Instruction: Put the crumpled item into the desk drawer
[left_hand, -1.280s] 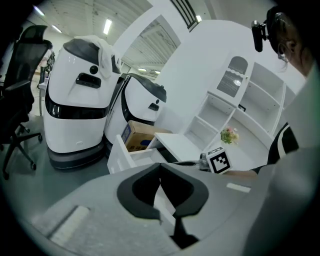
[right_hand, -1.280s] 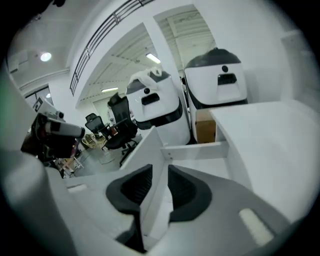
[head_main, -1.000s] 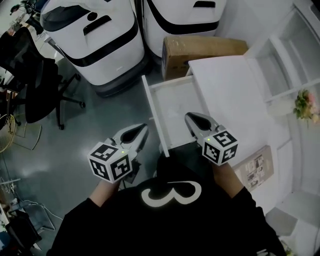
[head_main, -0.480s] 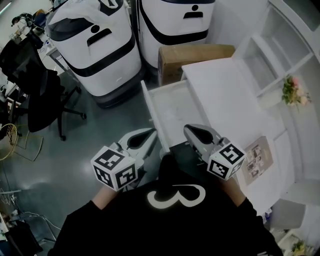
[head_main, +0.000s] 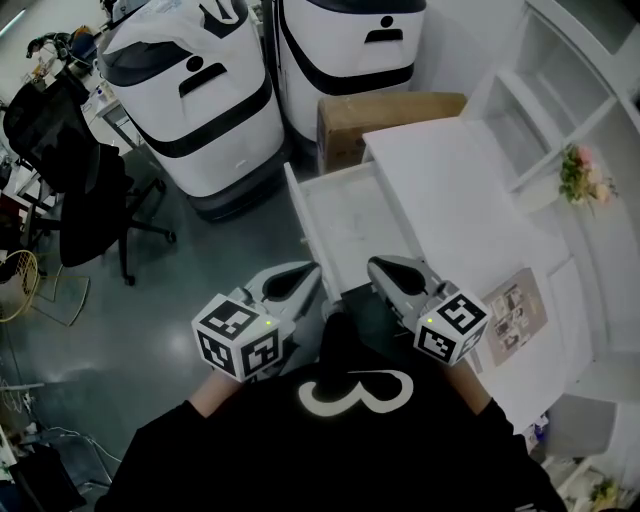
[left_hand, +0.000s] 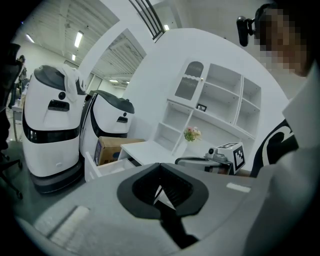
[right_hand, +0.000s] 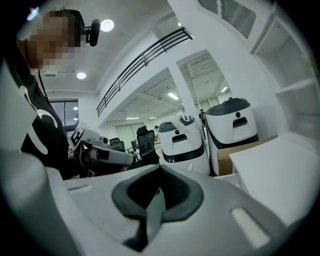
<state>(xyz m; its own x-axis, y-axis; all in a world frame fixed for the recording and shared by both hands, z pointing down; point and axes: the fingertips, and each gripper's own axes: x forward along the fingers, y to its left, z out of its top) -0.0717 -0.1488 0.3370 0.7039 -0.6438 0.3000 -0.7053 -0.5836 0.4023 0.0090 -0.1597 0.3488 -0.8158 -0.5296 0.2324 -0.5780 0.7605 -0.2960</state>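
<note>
As far as the views show, the crumpled item cannot be made out anywhere; neither pair of fingers has it. The drawer (head_main: 303, 222) is pulled out from the white counter (head_main: 470, 200), and its pale bottom shows only faint marks that are too unclear to name.

In the head view, the left gripper (head_main: 314, 270) is near the front end of the drawer, at about 7 o'clock from it. Its fingers are closed together to a point and hold nothing; the left gripper view (left_hand: 160, 169) shows the same. The right gripper (head_main: 376, 266) is at about 5 o'clock from the drawer, over its front end. Its fingers are also fully closed and empty, as the right gripper view (right_hand: 160, 169) confirms. The two grippers are near each other, and both point toward 12 o'clock.

At 12 o'clock from the drawer a cardboard box (head_main: 385, 112) stands on the floor against the end of the counter. Behind it are two big white machines (head_main: 195, 100) (head_main: 345, 45). At 9 o'clock there is a black office chair (head_main: 85, 190). At 3 o'clock white shelves (head_main: 540, 90) rise over the counter, with a small bunch of flowers (head_main: 580, 178). A printed sheet (head_main: 510, 315) lies on the counter at 4 o'clock.
</note>
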